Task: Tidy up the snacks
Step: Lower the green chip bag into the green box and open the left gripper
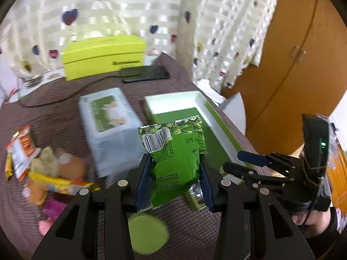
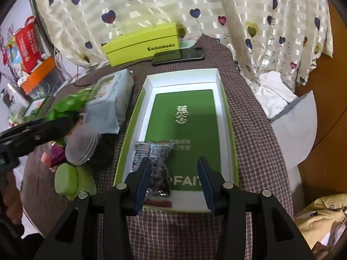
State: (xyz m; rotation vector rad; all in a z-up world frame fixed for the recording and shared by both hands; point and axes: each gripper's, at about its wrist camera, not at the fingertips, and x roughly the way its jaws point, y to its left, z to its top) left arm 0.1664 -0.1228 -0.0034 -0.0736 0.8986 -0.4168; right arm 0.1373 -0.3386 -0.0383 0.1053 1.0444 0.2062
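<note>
Brown checked cloth (image 2: 256,117) covers the table, and a pale striped curtain (image 2: 164,2) printed with hearts hangs behind it across the top of both views. Orange-brown wooden cabinet doors (image 1: 288,69) fill the upper right of the left wrist view. At the far edge of the table, in the upper centre, a lime-yellow box (image 2: 143,43) stands with a dark phone (image 2: 177,56) lying just in front of it. A pack of wet wipes (image 2: 110,95) lies left of centre, beside an open white-walled tray (image 2: 149,86) with a green printed floor.

The left gripper (image 1: 175,173) holds a green snack packet (image 1: 177,151) upright between its blue pads, the barcode facing the camera, above the tray's near end. Other snacks (image 1: 32,156) lie in a blurred heap at the left edge of that view, and a green round lid (image 1: 147,234) sits on the cloth at bottom centre.

The right gripper (image 2: 175,184) hangs with its jaws wide and nothing between them, over the tray's near end. A dark speckled packet (image 2: 156,166) lies inside the tray at lower centre, partly behind the left finger.
</note>
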